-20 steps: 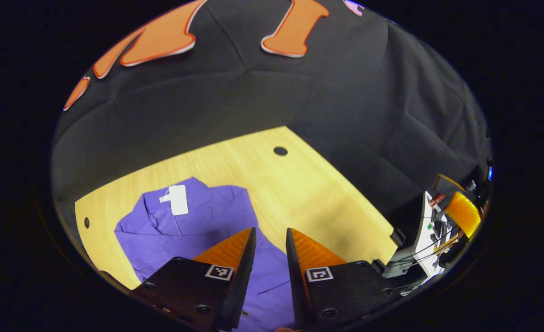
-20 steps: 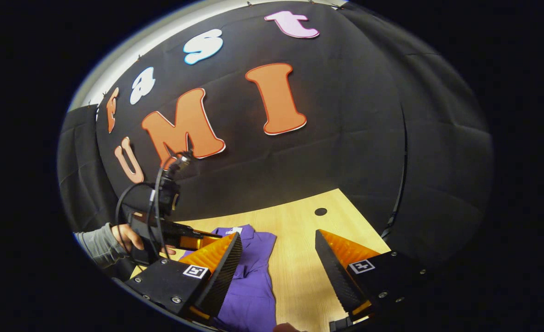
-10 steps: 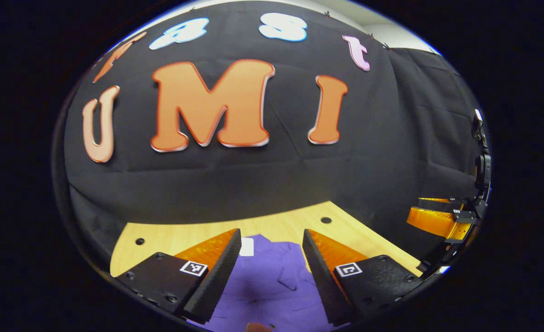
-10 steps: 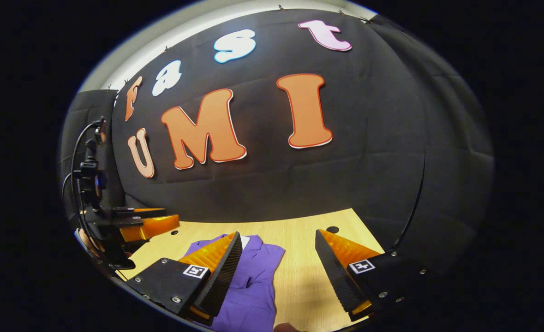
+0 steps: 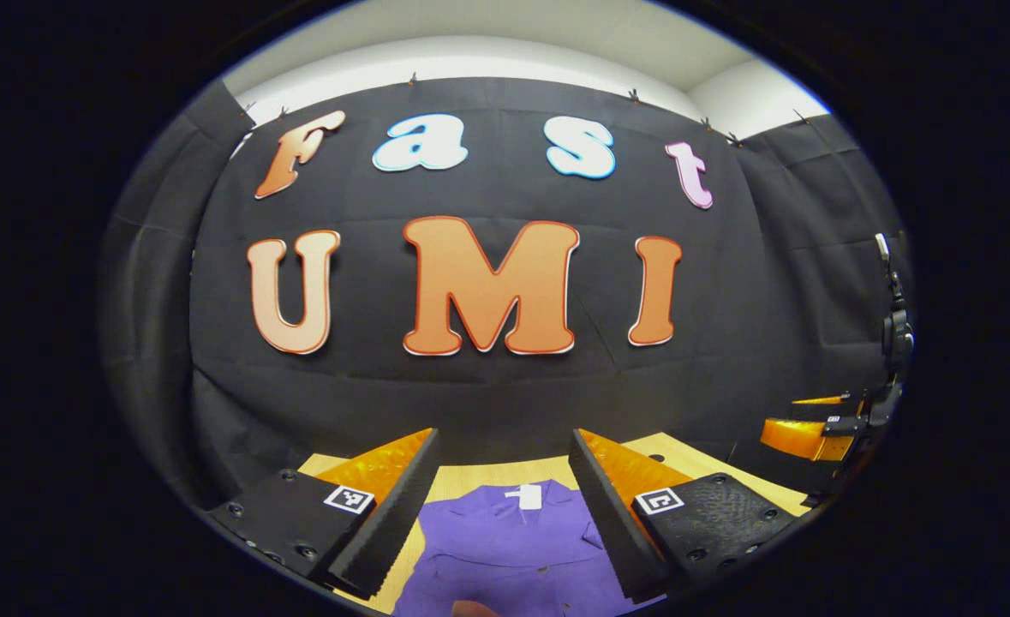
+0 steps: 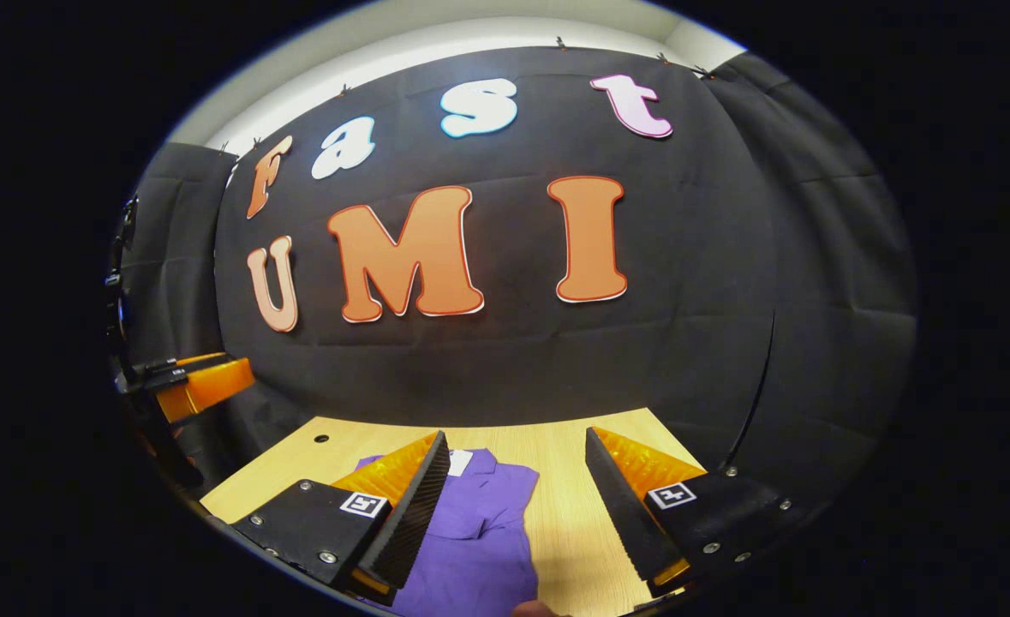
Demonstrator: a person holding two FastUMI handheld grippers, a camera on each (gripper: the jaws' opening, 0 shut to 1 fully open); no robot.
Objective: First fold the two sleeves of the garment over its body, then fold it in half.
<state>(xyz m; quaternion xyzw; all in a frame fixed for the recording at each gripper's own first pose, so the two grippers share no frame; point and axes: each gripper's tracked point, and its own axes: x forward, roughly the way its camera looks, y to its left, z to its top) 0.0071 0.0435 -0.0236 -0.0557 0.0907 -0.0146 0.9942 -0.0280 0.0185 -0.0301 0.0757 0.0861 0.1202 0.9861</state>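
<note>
The purple garment [image 5: 505, 548] lies flat on the wooden tabletop [image 6: 556, 446] at the bottom centre of the left gripper view, collar and white neck tag [image 5: 526, 495] toward the back wall. It looks compact, with no sleeve trailing onto the bare wood, so the folding seems far along, though the lower part of the cloth is cut off by the frame edge and I cannot be sure how many folds are in. In the right gripper view the same garment sits at lower centre-left, partly behind that gripper's near finger, with bare wood to the right of it.

The left gripper [image 5: 505, 506] is held level and raised, looking out at the wall more than down; its fingers stand well apart with nothing between them, the garment showing through the gap well below. The right gripper [image 6: 513, 506] is posed the same way, fingers spread wide and empty, aimed over the garment's right edge and the bare wood. Neither touches the cloth, which reads as a clear-of-work stance.

Each gripper also appears in the other's view, at mid-height by the frame edge: at far right of the left gripper view, at far left of the right gripper view, so the two are held side by side and apart.
</note>
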